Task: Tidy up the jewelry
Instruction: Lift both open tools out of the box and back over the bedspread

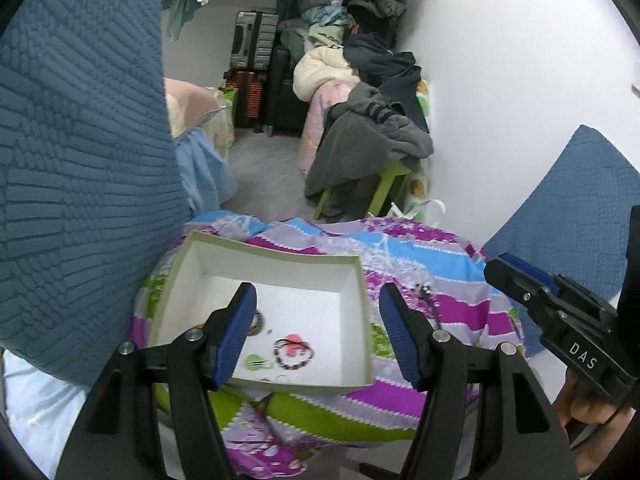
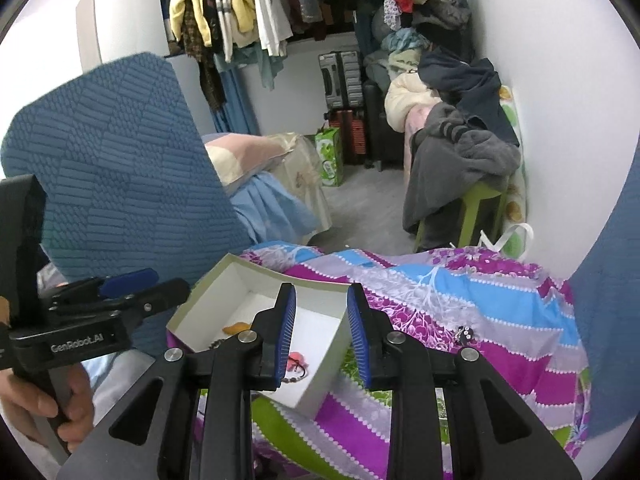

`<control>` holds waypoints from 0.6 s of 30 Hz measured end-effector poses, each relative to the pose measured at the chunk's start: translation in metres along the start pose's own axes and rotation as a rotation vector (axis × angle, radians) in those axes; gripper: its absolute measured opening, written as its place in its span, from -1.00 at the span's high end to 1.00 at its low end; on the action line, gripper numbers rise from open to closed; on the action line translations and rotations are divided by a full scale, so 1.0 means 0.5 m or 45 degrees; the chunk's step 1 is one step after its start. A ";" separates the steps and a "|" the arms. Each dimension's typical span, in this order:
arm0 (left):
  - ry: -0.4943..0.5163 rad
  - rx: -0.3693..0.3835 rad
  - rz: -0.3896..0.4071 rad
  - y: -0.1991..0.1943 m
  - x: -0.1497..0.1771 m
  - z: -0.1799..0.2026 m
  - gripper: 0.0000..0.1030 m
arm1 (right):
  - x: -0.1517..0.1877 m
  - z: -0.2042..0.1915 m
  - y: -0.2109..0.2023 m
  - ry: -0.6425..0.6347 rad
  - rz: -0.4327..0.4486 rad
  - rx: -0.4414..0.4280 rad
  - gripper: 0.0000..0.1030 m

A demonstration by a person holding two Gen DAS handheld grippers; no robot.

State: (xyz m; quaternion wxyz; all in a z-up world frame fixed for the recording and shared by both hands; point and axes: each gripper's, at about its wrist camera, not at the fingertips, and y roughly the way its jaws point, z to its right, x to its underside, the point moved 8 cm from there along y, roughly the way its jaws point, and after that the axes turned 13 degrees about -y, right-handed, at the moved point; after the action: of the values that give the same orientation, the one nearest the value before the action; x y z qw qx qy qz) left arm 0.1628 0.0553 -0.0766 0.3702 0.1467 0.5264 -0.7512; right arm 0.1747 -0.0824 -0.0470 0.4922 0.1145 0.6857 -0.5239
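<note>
A white box with a green rim lies on the striped quilt. In it are a dark beaded bracelet, a pink piece, a green piece and a round metal piece. A small dark trinket lies on the quilt to the right of the box. My left gripper hovers above the box, open and empty. My right gripper hangs over the box's right wall, jaws narrowly apart with nothing between them.
A blue textured cushion stands close on the left and another on the right by the white wall. Beyond the quilt are a green stool heaped with clothes, suitcases and a hanging rail of garments.
</note>
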 end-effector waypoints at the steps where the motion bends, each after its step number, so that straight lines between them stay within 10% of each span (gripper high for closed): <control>1: 0.002 0.004 0.004 0.002 0.002 0.012 -0.25 | 0.005 0.012 -0.005 0.000 0.000 0.020 0.52; 18: 0.035 0.098 -0.060 0.085 0.098 0.178 -0.25 | 0.147 0.196 -0.028 0.065 -0.076 0.180 0.52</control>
State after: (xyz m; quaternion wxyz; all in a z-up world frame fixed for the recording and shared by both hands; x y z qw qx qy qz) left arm 0.1747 -0.0516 -0.0998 0.3392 0.1586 0.5054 -0.7774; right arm 0.1838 -0.1963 -0.0939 0.4493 0.1418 0.6625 -0.5823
